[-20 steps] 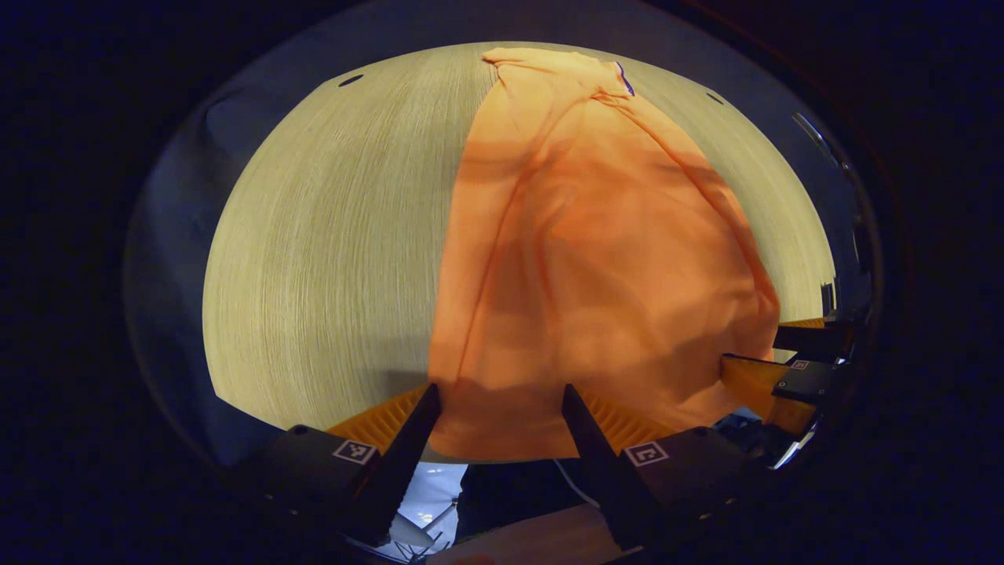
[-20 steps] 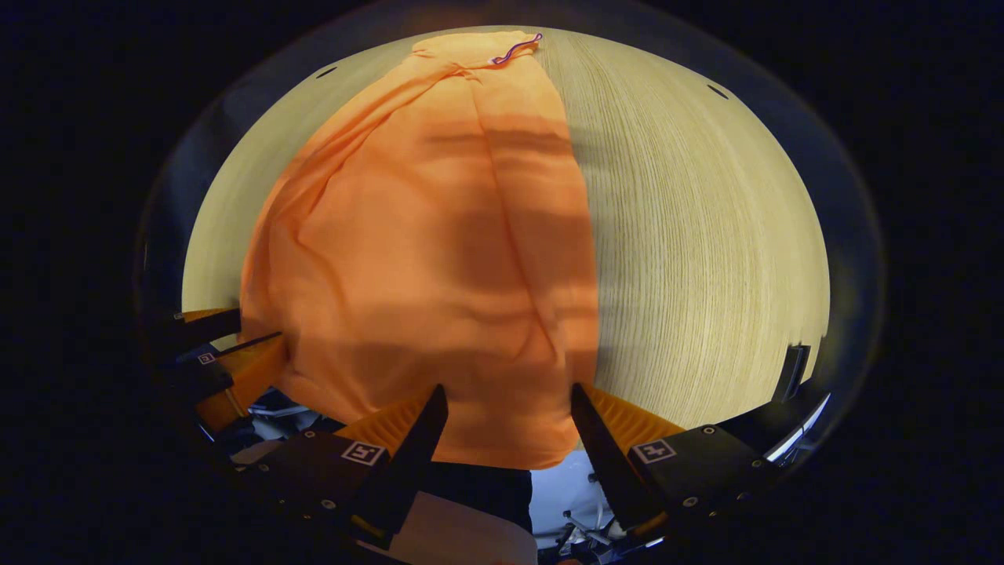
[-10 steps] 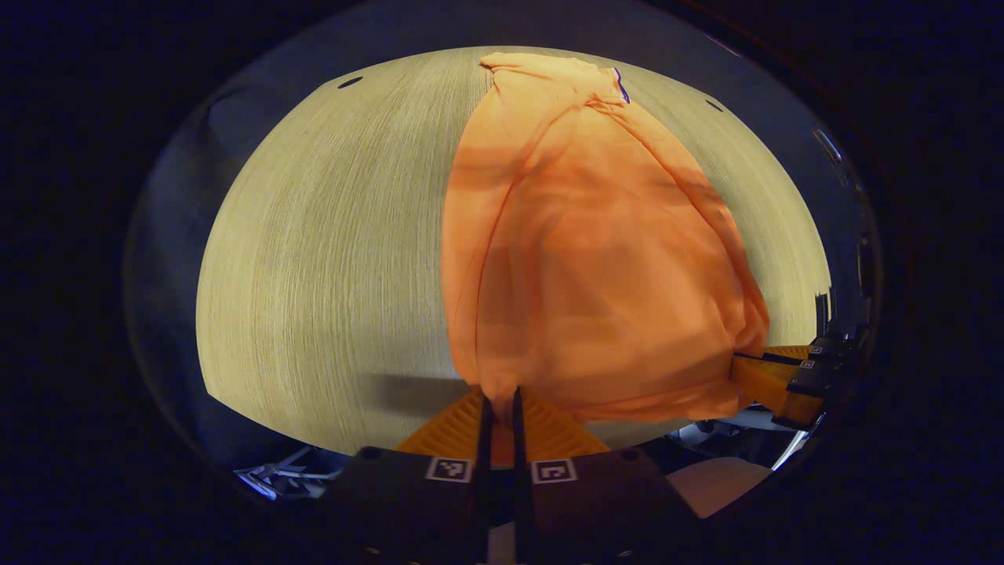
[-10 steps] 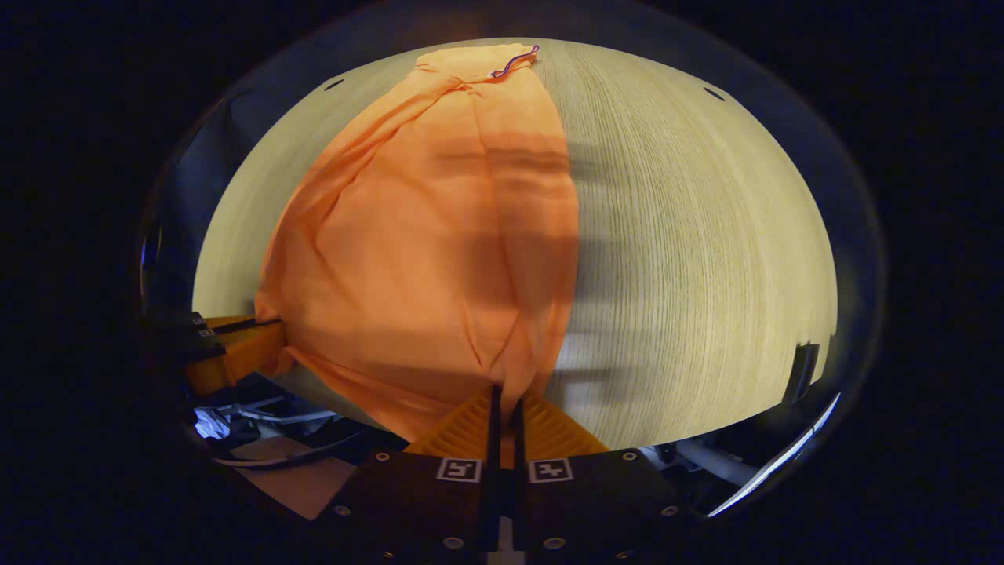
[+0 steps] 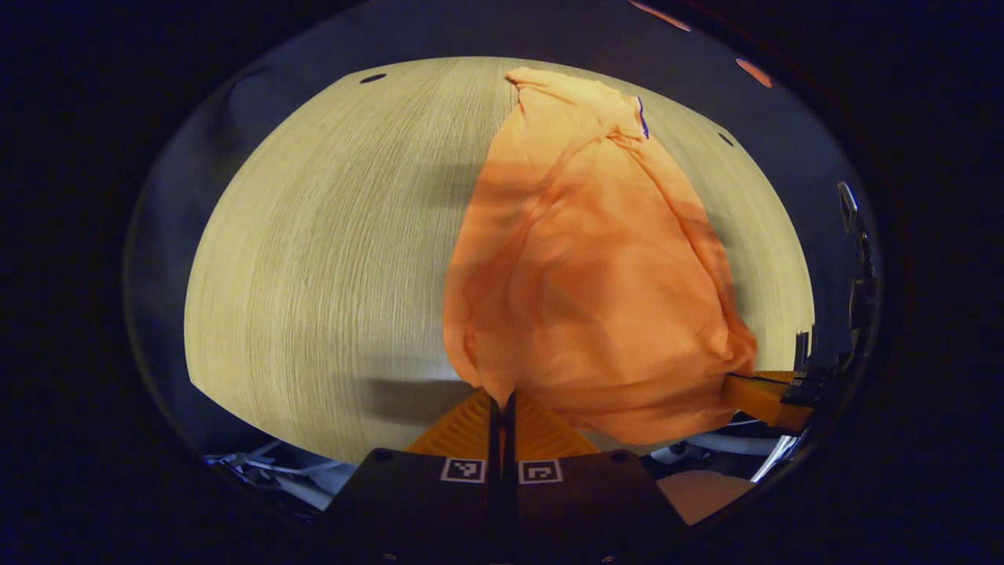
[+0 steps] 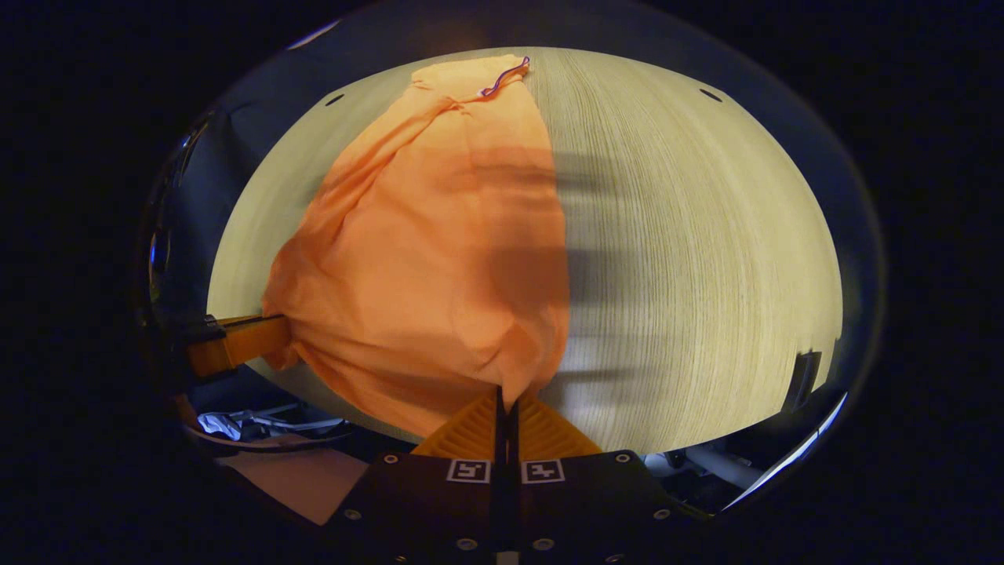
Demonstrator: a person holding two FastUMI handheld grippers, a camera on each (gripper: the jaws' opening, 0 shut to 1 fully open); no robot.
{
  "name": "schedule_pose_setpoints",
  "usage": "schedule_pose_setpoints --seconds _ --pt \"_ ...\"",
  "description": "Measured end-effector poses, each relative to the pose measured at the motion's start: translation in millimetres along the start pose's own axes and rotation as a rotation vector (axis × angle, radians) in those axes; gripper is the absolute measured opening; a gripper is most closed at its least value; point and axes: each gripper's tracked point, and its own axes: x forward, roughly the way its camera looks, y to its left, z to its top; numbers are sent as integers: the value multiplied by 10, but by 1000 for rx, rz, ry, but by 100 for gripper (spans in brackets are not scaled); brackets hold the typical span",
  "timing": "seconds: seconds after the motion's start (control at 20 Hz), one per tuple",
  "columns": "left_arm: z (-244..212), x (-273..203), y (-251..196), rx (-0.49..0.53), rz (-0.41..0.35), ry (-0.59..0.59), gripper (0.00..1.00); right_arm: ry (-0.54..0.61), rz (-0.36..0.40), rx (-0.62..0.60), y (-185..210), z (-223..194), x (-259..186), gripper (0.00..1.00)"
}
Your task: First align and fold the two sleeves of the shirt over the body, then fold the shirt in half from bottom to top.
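Grippers first: the left gripper [image 5: 502, 399] now has its fingers pressed together on one bottom corner of the orange shirt [image 5: 596, 275], and the right gripper [image 6: 506, 396] is clamped the same way on the other hem corner; a second ago both stood with fingers wide apart around the hem, so the pinch has just been made. Since then the hem has risen off the near edge of the desk [image 5: 314, 259] and the cloth bunches and sags between the two holds. Beyond, the shirt runs narrow toward the far edge, collar end away, sleeves apparently already laid over the body. That suggests the bottom-to-top fold is starting, with the hem to be carried toward the collar.
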Motion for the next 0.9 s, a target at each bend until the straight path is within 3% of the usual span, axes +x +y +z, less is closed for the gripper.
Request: schedule_pose_setpoints --seconds 0.4,0.9 --pt "838 -175 -44 43 -11 -132 1 -124 13 0 -72 832 -235 0" --pt "1958 -4 -81 73 -20 -208 1 -223 -11 -37 -194 1943 -229 0"
